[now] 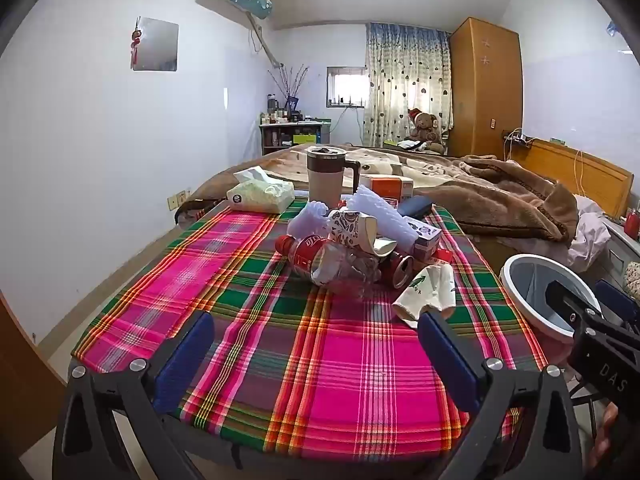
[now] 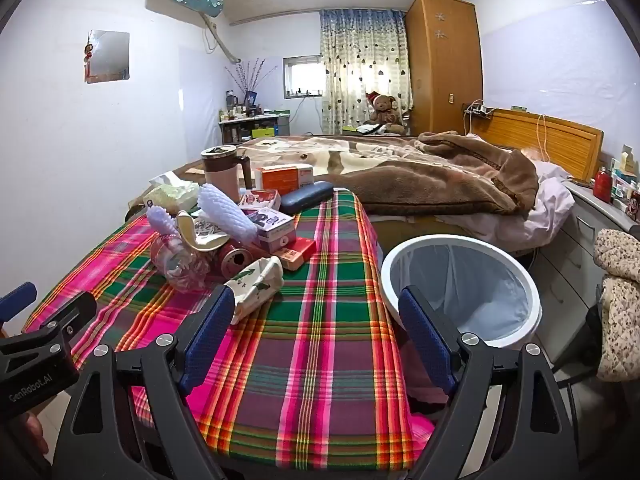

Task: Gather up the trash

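Observation:
A heap of trash lies mid-table on the plaid cloth: a crushed plastic bottle with a red label, a red can, a crumpled white paper cup with green print, a patterned paper cup and white foam netting. A white bin with a liner stands right of the table. My left gripper is open and empty, short of the heap. My right gripper is open and empty, with the white paper cup by its left finger.
A lidded mug, a tissue pack, an orange box, a dark glasses case and small cartons stand at the table's far side. A bed with a brown blanket lies behind. Drawers stand at right.

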Available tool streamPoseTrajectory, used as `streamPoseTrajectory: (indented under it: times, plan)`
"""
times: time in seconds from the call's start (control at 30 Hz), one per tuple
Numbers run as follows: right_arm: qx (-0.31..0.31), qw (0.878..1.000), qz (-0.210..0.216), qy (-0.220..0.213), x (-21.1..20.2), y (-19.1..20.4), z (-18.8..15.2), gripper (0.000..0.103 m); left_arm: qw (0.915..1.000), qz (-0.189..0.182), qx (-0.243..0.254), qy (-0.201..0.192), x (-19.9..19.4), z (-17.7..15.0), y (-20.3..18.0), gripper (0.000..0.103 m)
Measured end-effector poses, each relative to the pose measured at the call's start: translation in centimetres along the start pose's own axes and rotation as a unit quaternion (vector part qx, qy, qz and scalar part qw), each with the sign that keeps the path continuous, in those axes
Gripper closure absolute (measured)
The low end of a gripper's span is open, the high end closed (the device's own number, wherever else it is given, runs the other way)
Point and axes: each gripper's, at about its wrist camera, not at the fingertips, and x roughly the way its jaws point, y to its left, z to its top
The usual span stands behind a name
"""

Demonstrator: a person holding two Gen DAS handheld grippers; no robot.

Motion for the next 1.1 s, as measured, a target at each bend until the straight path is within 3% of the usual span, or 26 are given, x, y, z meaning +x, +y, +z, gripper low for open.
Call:
streamPoseTrajectory:
  times: [1.1]
  plan:
    - [0.000, 1.000, -0.001, -0.004, -0.07, 0.01, -0.02, 0.017, 1.0000, 0.000, -0.002, 0.007, -0.13, -0.31, 0.12, 0.000]
